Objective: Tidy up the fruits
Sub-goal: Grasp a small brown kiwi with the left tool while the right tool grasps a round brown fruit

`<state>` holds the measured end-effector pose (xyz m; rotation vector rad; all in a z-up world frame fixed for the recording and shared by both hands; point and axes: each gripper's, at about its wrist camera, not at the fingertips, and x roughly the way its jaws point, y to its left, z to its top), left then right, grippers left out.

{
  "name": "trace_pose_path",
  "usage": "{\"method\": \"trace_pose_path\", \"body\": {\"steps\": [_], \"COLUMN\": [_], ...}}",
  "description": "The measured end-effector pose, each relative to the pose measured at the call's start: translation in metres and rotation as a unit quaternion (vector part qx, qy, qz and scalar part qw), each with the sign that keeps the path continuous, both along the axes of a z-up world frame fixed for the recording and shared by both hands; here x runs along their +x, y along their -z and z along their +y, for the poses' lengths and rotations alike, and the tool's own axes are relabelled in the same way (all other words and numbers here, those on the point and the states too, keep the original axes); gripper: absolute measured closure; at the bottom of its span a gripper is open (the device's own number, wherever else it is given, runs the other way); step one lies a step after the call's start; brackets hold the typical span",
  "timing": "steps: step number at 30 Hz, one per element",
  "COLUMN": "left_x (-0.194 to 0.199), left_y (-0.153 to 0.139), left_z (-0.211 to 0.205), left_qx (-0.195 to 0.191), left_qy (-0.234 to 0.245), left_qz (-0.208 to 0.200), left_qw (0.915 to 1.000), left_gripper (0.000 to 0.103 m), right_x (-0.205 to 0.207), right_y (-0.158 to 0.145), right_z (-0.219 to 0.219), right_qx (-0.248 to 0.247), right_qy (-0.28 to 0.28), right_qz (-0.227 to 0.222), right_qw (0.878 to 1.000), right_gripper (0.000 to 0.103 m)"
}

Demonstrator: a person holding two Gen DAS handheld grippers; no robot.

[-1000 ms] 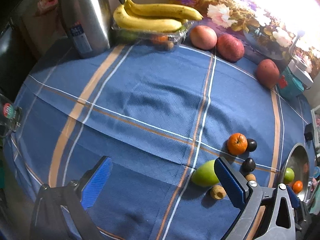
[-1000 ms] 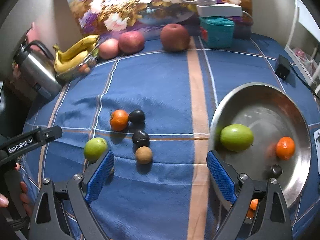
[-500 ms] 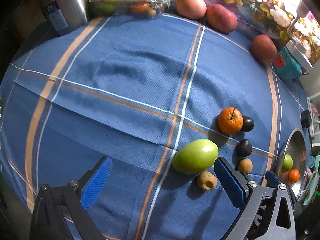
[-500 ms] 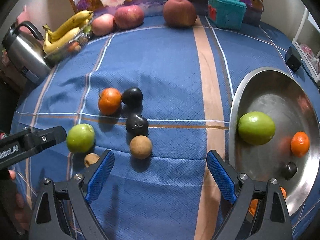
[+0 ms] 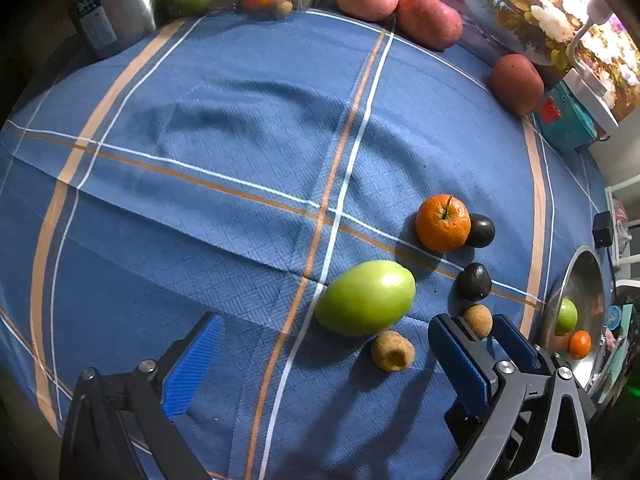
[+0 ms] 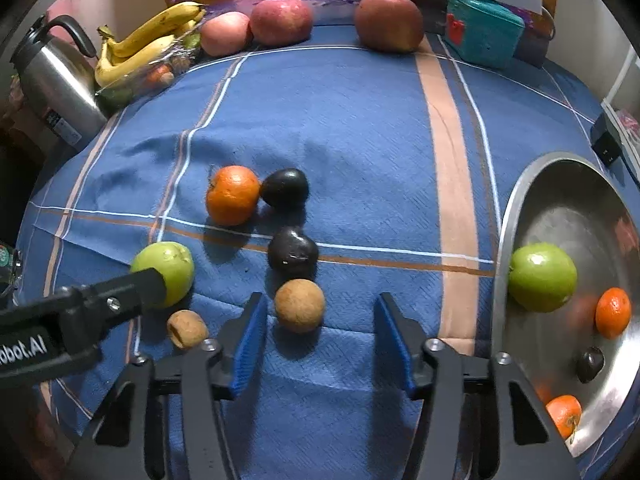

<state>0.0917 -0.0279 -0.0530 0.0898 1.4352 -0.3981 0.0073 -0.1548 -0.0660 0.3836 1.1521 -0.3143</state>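
On the blue checked cloth lie a green fruit (image 5: 366,298), an orange (image 5: 442,222), two dark plums (image 6: 284,188) (image 6: 292,254), a round brown fruit (image 6: 300,304) and a smaller brown fruit with a hollow (image 5: 392,350). My left gripper (image 5: 324,340) is open wide just above the cloth, with the green fruit and the hollow brown fruit between its fingertips. My right gripper (image 6: 320,320) is closing, and the round brown fruit sits between its tips with the pads clear of it. The steel bowl (image 6: 500,240) on the right holds a green fruit (image 6: 542,276), two oranges and a dark plum.
At the table's far edge stand a steel kettle (image 6: 56,80), bananas (image 6: 144,44) on a clear tray, three red apples (image 6: 280,20) and a teal box (image 6: 484,36). A black adapter (image 6: 606,140) lies beyond the bowl.
Both grippers have sunk toward the cloth and come closer to the loose fruit. The right gripper's jaws have narrowed around the round brown fruit. The left gripper's jaws stay wide.
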Motion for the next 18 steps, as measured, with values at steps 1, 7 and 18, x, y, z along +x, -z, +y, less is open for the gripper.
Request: {"method": "trace_pose_path", "body": {"steps": [1, 7, 18], "left_x": [0.000, -0.001, -0.017], "left_y": [0.001, 0.006, 0.013], "left_z": [0.000, 0.003, -0.006], "left_qx": [0.000, -0.008, -0.019], "left_qy": [-0.001, -0.005, 0.007], "left_qz": [0.002, 0.015, 0.031], "left_qw": [1.0000, 0.9998, 0.9993], "left_gripper": [0.000, 0.001, 0.010], "right_x": [0.001, 0.003, -0.004], "right_y": [0.000, 0.003, 0.001], "right_z": [0.001, 0.002, 0.000], "right_qx": [-0.002, -0.007, 0.009], "right_qy": [-0.003, -0.008, -0.011], "right_qz": [0.001, 0.002, -0.003], "right_qw": [1.000, 1.000, 1.000], "right_gripper": [0.051, 0.060, 0.072]}}
